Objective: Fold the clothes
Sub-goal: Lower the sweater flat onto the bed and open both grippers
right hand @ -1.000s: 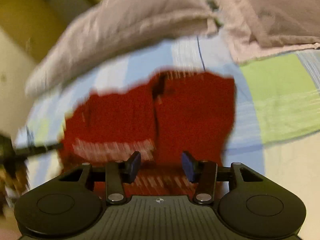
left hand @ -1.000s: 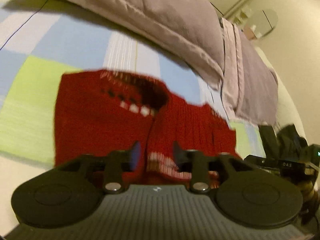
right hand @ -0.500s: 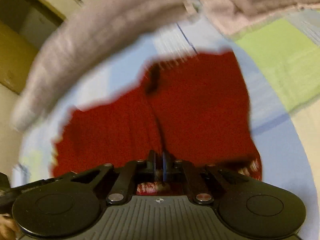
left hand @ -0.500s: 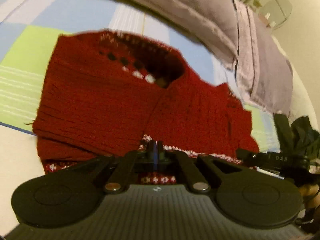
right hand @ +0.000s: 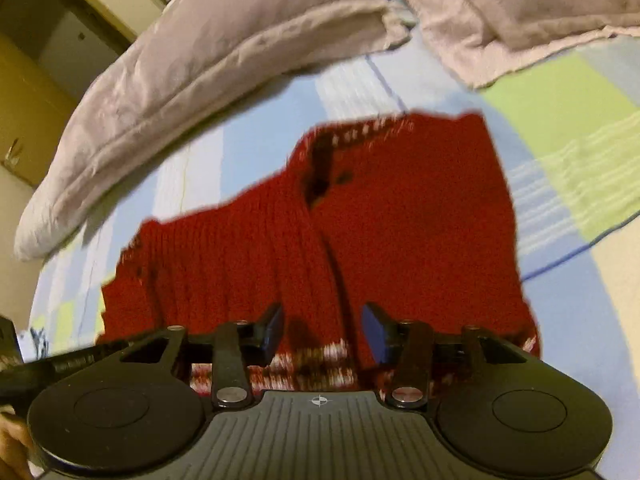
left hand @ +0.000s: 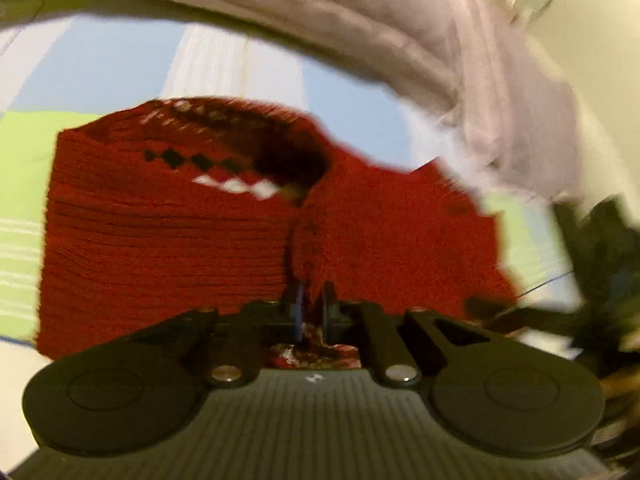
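Left gripper [left hand: 311, 314]: jaws nearly together, pinching a ridge of the red knit sweater [left hand: 168, 240] at its near edge. Right gripper [right hand: 322, 330]: jaws wide apart, nothing between them, low over the sweater's patterned hem [right hand: 304, 368]. Sweater lies folded on the bed sheet [right hand: 560, 120], a blue, green and white patchwork, neckline toward the grey pillows [right hand: 208, 40].

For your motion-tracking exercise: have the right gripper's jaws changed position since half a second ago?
Yes. The right gripper has opened; its jaws now stand apart over the red sweater's hem.
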Tool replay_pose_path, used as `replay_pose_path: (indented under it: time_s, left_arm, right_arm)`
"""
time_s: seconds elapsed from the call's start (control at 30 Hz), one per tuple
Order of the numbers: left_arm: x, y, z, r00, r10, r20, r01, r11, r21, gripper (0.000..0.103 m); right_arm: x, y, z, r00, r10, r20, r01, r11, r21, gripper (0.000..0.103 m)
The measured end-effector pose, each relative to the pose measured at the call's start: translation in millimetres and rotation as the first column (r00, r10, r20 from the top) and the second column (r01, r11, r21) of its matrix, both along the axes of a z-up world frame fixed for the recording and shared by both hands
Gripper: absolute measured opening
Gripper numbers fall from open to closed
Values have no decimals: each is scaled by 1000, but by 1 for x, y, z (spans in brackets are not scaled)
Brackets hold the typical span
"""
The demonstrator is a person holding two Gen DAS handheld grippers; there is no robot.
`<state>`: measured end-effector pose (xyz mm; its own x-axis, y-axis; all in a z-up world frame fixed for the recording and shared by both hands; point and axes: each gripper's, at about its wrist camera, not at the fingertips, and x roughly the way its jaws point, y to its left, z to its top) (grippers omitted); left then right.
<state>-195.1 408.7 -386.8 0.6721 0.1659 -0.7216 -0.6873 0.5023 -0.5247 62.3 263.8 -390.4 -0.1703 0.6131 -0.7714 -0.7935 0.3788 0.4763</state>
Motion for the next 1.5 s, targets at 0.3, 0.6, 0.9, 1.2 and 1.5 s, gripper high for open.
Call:
replay_pose_path:
  time_s: [0.3,0.6,0.9,1.2,1.5]
  left_arm:
    - [-25,17,-15,980,189,-67,-198,966,-164,12]
    - [61,43,16,993,11,-115,15,976,219,14]
    - [34,39,-5,994,86,-70,-72,982,177,10]
    - [-11,-34,6,986,91,-139,-68,985,158,12]
    - [-24,-75,5,966,39,-257,-10,994,111,11]
  right_arm:
    - [1,2,3,996,76,36,-74,996,-58,7]
    - [-9,54,38,964,76,253,-116,982,147,11]
    - [-27,78,-5,911,202,361,-241,968,68,11]
    - [-68,-15,-1,871,202,447,-208,977,-35,11]
    - [-94,-60,9,921,116,372,-69,988,-136,12]
